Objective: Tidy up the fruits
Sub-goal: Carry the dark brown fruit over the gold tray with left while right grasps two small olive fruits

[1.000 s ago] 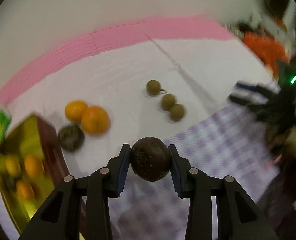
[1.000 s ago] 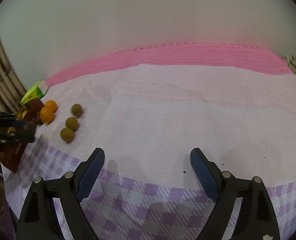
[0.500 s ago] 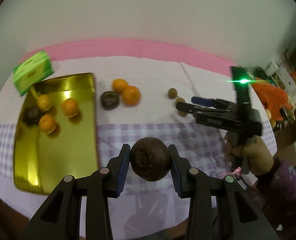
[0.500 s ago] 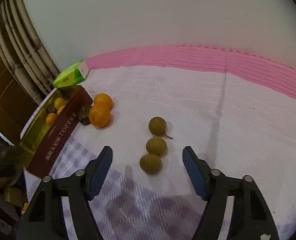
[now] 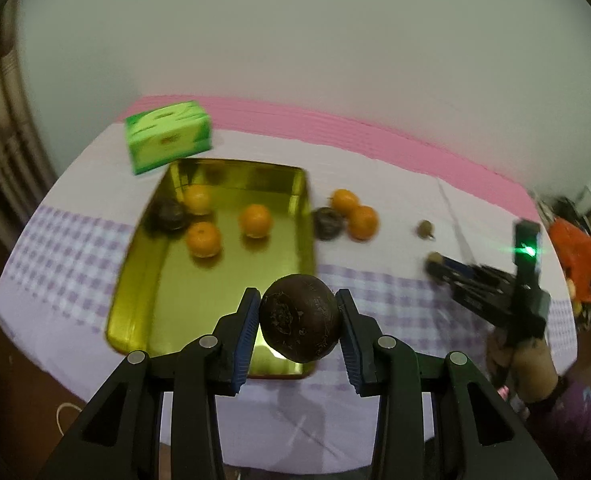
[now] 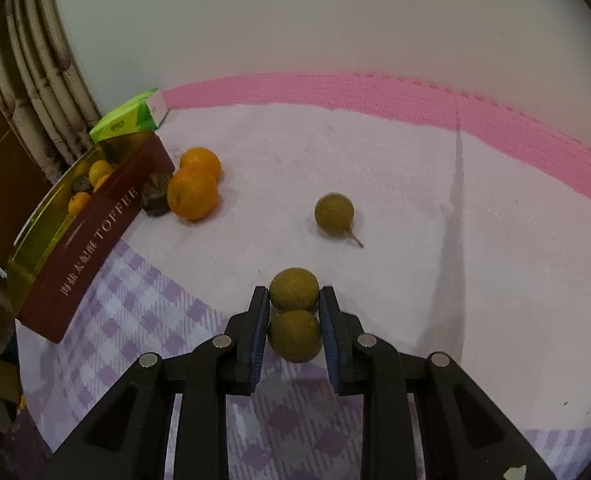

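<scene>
Since the earlier frame, the right gripper point(image 6: 294, 316) has been brought to two touching olive-green fruits point(image 6: 294, 314) on the cloth, its jaws closed onto both. One round, wrinkled dark-brown fruit point(image 5: 299, 318) is pinched in the left gripper point(image 5: 298, 322), held over the gold tray point(image 5: 215, 280)
</scene>
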Tool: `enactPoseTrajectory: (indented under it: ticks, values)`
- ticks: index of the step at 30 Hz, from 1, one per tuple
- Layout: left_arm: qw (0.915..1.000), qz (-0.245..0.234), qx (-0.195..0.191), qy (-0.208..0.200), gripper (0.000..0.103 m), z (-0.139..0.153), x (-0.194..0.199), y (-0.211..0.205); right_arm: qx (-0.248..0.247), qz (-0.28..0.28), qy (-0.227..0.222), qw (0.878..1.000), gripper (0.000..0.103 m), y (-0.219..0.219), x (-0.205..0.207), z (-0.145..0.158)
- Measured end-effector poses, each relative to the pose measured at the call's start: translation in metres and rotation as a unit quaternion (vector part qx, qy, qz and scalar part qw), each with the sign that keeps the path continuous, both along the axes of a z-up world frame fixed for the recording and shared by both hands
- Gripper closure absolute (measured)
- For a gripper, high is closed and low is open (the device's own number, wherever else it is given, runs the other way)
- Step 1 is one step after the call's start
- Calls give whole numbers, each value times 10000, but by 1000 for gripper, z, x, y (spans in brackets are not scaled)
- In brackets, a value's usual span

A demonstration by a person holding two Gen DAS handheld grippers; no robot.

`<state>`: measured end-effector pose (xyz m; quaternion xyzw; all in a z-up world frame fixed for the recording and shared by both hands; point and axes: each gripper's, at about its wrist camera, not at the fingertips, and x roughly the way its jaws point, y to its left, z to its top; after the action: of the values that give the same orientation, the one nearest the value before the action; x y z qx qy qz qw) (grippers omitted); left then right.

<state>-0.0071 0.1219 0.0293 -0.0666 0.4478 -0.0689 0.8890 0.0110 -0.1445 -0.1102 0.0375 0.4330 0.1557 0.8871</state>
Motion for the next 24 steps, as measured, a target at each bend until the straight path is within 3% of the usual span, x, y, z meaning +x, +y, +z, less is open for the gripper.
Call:
enactPoseTrajectory:
  ticks: [7,12,17,24]
  values:
    - [9988,416,200,-156,64,-15,3,29,-31,-5,-59,10000,80,2,0,-2]
    - [9981,590,190,-5,64,-29,13,41,-56,-7,-64,10000,80,3,0,-2]
    - [9970,627,442,-38,64,-37,24,43,-45,-8,-62,10000,80,1,-1,-1]
    - [9984,466,271,172,64,-52,37,37,-39,-10,-61,10000,80,2,0,-1]
